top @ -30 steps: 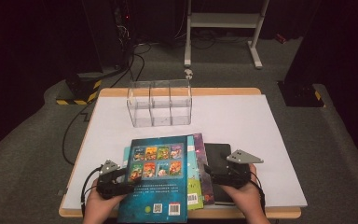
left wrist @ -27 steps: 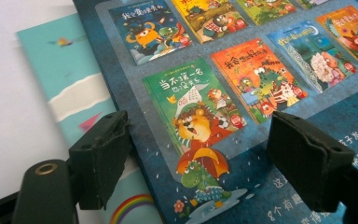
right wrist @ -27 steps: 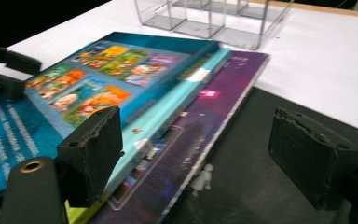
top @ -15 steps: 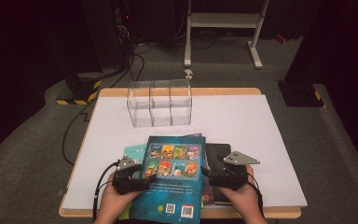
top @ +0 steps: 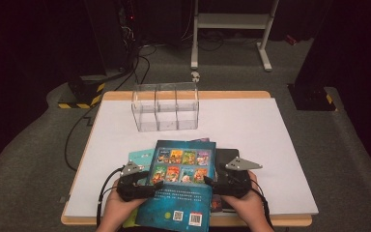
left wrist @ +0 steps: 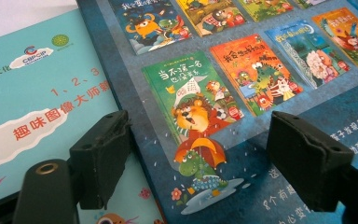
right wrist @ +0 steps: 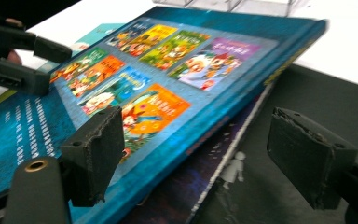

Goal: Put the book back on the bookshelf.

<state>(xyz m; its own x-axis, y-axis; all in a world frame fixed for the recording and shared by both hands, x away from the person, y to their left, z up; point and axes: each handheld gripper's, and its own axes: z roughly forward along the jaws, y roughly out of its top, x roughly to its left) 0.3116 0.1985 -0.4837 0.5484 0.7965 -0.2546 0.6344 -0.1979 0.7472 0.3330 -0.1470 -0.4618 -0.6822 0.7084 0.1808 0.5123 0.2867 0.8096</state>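
Observation:
A blue picture book (top: 183, 188) with small cover pictures lies on top of a stack at the table's front edge, turned slightly clockwise. My left gripper (top: 157, 186) is at its left edge, jaws open and straddling that edge (left wrist: 198, 158): one jaw is over the teal book (left wrist: 37, 93) underneath, the other over the blue cover (left wrist: 261, 65). My right gripper (top: 208, 182) is at the book's right edge, jaws open (right wrist: 196, 154) with the thick edge of the blue book (right wrist: 242, 88) between them. Neither pair of pads presses on it.
A clear acrylic box (top: 166, 107) with compartments stands at the back of the white table cover (top: 251, 125). The teal book (top: 137, 157) sticks out to the left of the stack and a black book (top: 224, 157) to the right. The table's front edge (top: 280, 221) is close to the hands.
The blue book has slid to the right and turned slightly, uncovering the teal book at its left. My left gripper moved right with it. The right gripper stayed put.

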